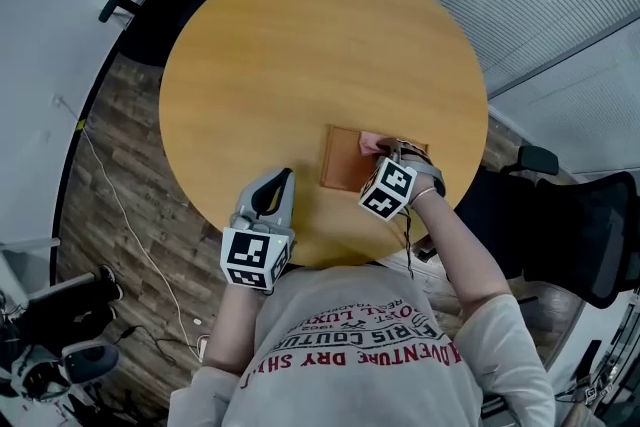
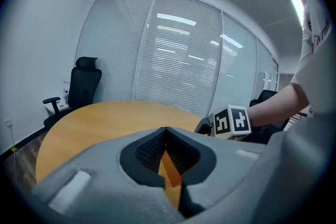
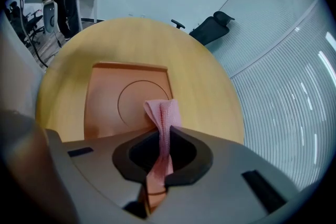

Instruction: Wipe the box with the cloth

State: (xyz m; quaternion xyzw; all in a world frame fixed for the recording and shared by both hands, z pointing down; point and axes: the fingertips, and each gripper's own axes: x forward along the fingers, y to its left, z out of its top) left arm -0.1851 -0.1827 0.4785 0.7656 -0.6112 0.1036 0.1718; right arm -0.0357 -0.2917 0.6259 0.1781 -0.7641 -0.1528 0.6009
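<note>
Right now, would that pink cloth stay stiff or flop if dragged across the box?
Probably floppy: the pink cloth folds over itself beyond the right gripper, whose jaws pinch it. Likely light, since that thin pinched strip holds it up.

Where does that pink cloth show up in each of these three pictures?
Head view: pink cloth on the box, at the right gripper tip.
Left gripper view: not in it.
Right gripper view: centre, pinched between that gripper's jaws.
Shared landmark: the round wooden table.
</note>
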